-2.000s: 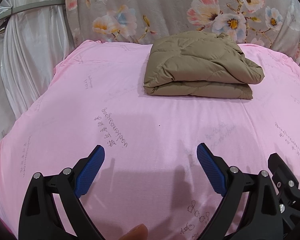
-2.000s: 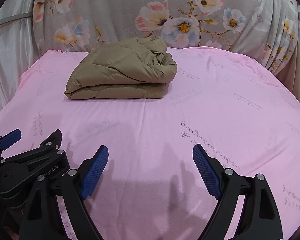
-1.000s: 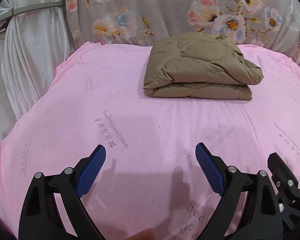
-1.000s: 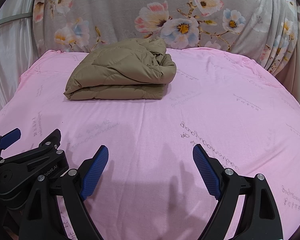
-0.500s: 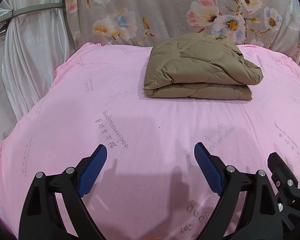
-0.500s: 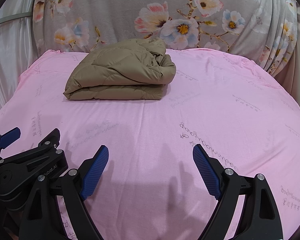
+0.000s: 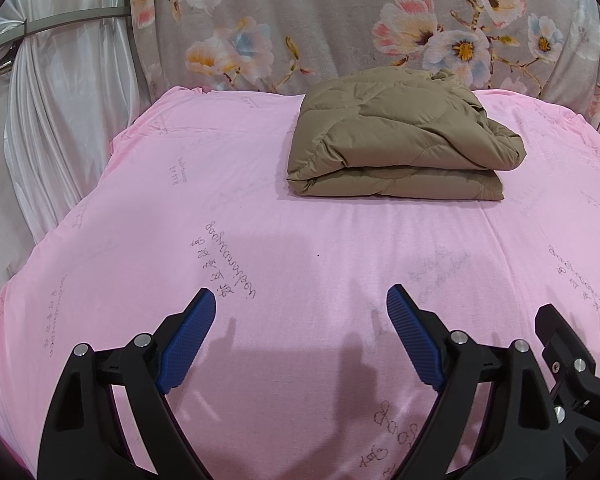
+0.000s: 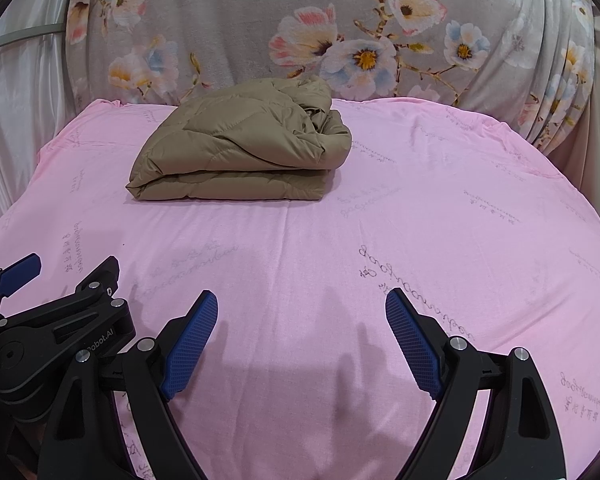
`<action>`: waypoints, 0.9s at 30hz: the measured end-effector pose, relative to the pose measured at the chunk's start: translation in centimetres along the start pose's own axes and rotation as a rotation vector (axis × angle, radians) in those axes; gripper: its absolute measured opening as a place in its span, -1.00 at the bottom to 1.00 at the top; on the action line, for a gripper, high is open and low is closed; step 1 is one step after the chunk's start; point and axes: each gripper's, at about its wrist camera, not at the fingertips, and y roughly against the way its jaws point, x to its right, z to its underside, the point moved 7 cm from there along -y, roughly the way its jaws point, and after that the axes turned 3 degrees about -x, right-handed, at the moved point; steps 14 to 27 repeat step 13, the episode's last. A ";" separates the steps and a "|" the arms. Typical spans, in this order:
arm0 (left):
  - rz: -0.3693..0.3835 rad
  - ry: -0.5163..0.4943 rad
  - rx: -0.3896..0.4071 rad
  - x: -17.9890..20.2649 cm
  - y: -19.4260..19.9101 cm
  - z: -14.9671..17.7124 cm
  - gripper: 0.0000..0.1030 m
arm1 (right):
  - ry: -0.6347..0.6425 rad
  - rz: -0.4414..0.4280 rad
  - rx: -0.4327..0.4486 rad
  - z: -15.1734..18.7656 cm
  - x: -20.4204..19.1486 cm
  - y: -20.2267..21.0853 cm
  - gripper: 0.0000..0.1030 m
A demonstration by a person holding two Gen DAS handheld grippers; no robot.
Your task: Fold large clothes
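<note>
Left gripper (image 7: 300,312) & right gripper (image 8: 302,314) both wide apart, empty, well short of folded jacket (image 7: 396,148).

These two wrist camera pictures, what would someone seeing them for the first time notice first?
The folded tan quilted jacket stands out first, lying as a thick bundle toward the far side of the pink sheet, just in front of the grey floral fabric behind. Next come the blue-padded fingers of the left gripper and the right gripper, both wide open, near the front edge, well short of the jacket and holding nothing.
</note>
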 end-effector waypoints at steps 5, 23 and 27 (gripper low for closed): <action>0.000 -0.001 0.001 0.0 0.0 0.0 0.62 | 0.001 0.001 -0.001 0.0 0.0 0.0 0.64; -0.001 -0.003 0.000 0.3 0.1 0.0 0.60 | 0.002 0.003 0.000 0.0 0.0 -0.1 0.64; -0.001 -0.003 0.000 0.3 0.1 0.0 0.60 | 0.002 0.003 0.000 0.0 0.0 -0.1 0.64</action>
